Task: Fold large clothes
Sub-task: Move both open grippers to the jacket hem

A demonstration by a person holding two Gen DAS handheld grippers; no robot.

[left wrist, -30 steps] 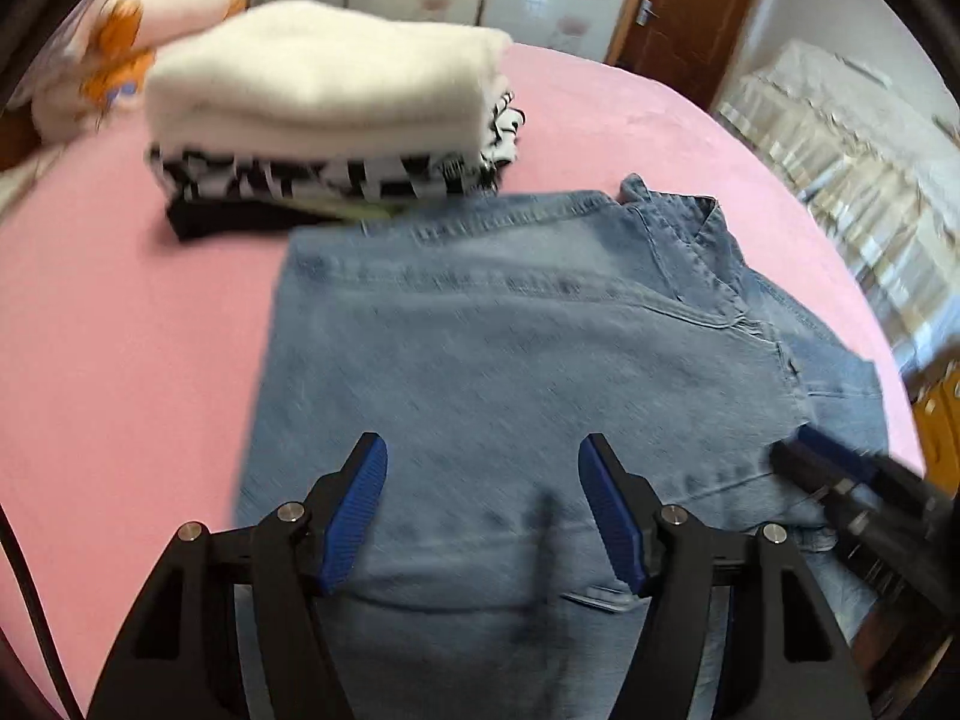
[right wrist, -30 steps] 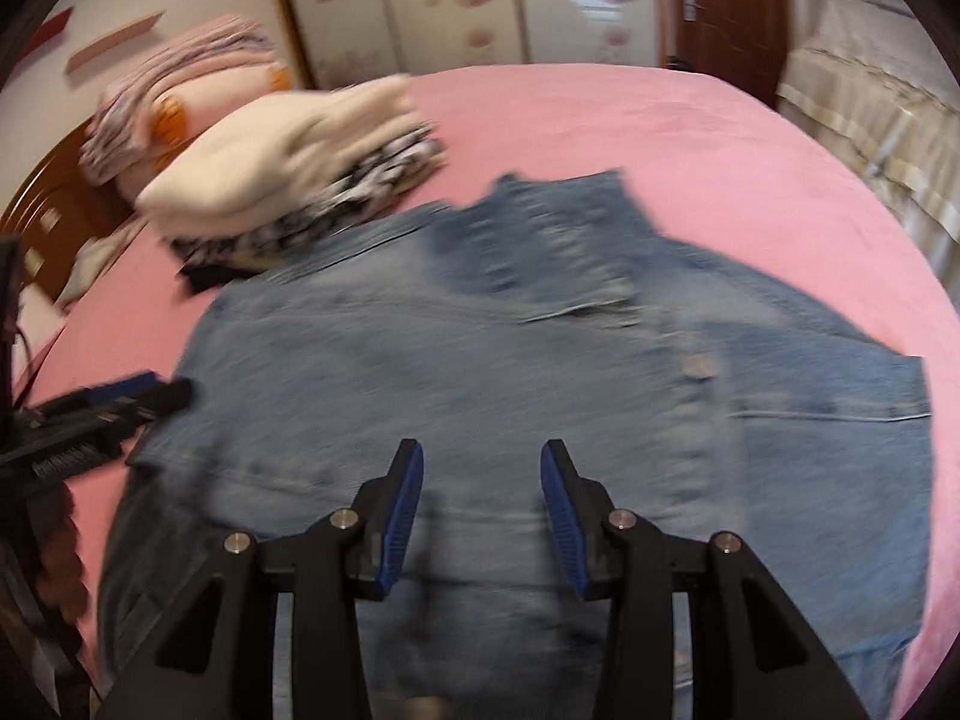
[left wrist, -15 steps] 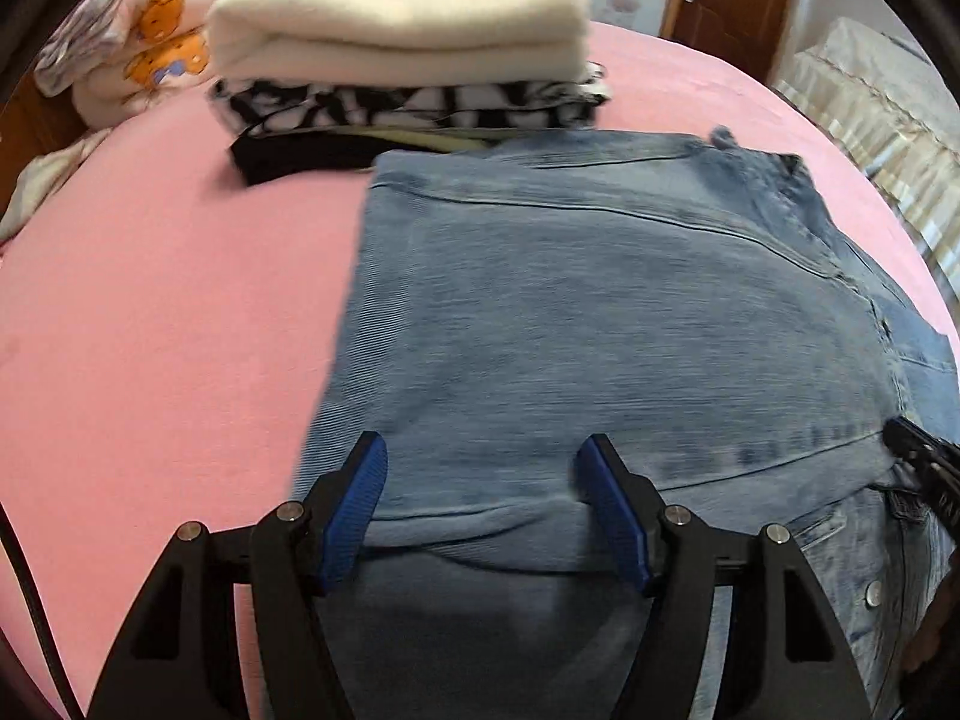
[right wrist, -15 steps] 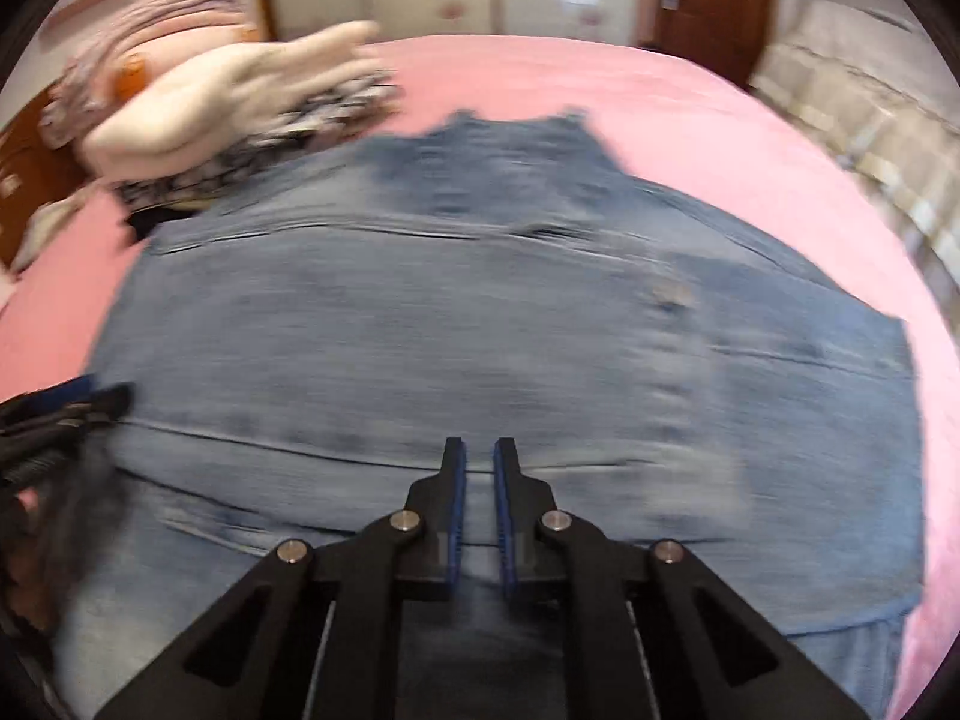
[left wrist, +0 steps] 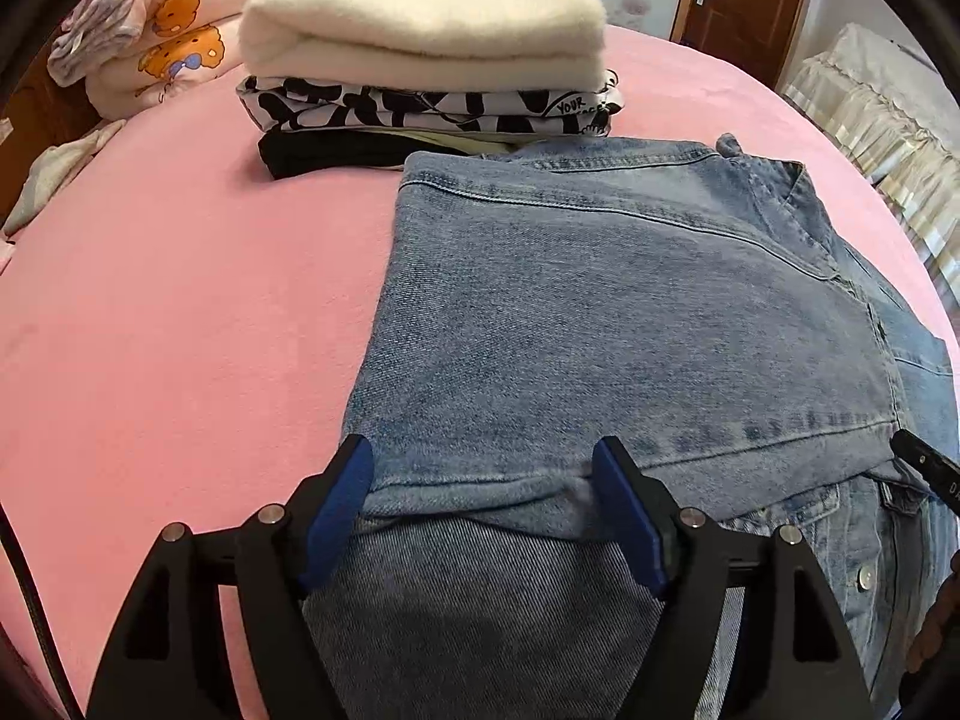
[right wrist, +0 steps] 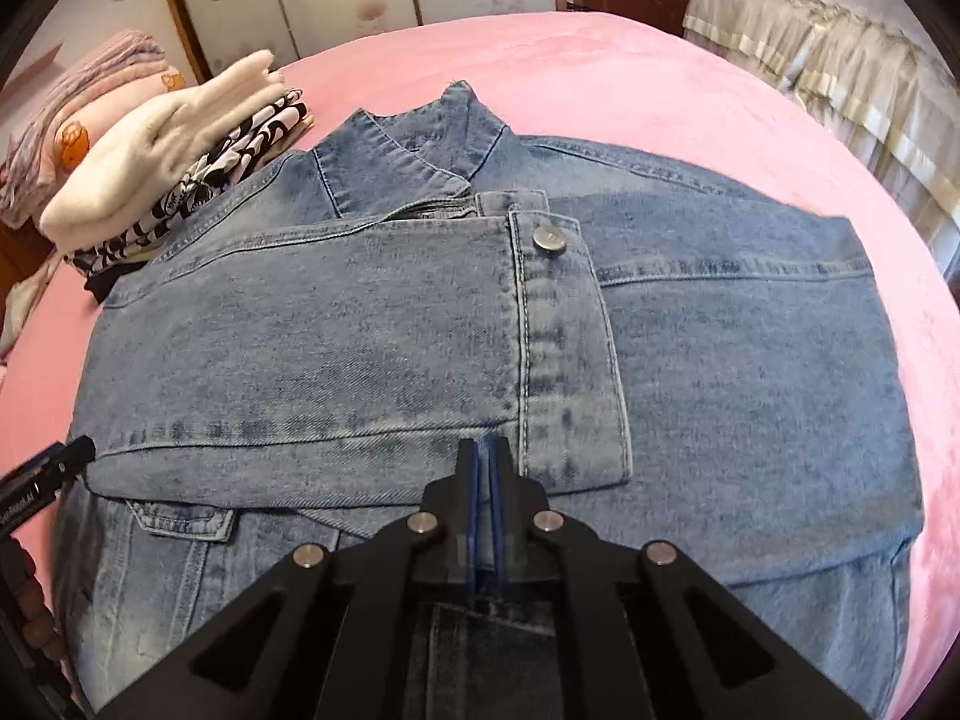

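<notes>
Denim jacket (right wrist: pixel 420 330) lies mid-bed, sleeve folded across; stack of folded clothes (left wrist: pixel 420 60) at 11 o'clock. My left gripper (left wrist: pixel 483 501) is opening over the sleeve edge; right gripper (right wrist: pixel 483 450) is pinched closed, nothing visibly held. I'd grab the hem evenly with both.

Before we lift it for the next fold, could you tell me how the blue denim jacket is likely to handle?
The blue denim jacket lies in flat layers with thick seams, so it probably feels fairly heavy. It should drape rather than stay rigid. The sleeve folded across it may slide off if lifted unevenly.
</notes>
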